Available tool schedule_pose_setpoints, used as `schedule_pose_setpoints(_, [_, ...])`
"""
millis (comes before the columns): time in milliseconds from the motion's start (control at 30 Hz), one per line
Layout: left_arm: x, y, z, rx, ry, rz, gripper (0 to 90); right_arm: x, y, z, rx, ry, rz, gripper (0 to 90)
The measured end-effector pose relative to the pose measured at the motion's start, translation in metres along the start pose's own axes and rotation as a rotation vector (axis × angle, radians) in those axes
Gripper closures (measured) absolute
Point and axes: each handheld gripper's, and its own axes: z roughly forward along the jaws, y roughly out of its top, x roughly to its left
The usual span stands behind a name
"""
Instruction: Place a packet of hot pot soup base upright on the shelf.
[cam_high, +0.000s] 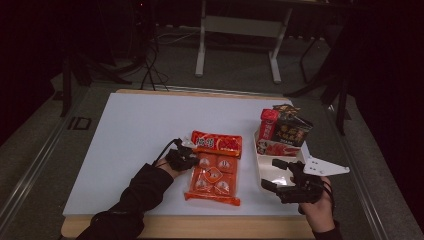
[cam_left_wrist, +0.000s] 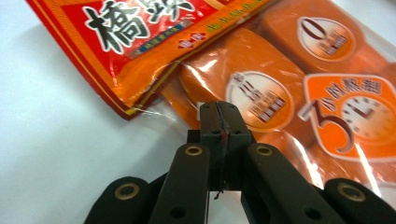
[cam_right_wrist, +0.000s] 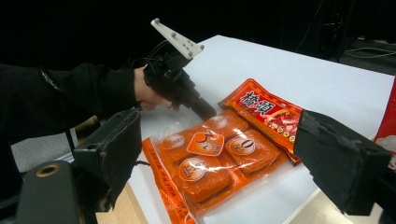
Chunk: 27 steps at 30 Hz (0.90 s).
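Observation:
An orange snack pack with several wrapped pieces lies flat near the table's front edge. A red packet with large characters overlaps its far end. My left gripper comes in from the left, and its jaws are pressed together on the clear film at the orange snack pack's corner, just below the red packet. My right gripper hovers to the right of the pack with its jaws wide apart and nothing between them. In the right gripper view, the left gripper touches the far edge of the orange snack pack.
A white tray stands at the right, by my right gripper. At its far end are an upright red packet, a dark packet and a red-and-white one. The white tabletop is bare at left and back.

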Motion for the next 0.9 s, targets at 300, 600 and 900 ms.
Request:
schedule_pose_setpoints(300, [-0.015,-0.017,-0.015,0.047,-0.057,0.039,90.0,0.0,0.0,0.0,0.003,-0.002,-0.002,15.3])
schedule_pose_setpoints(600, [-0.024,-0.02,-0.015,0.019,-0.058,0.024,90.0,0.001,0.0,0.001,0.005,0.001,-0.003,15.3])
schedule_pose_setpoints(900, [-0.043,-0.013,-0.011,0.007,-0.073,0.082,90.0,0.001,0.0,0.001,0.006,0.006,-0.003,15.3])
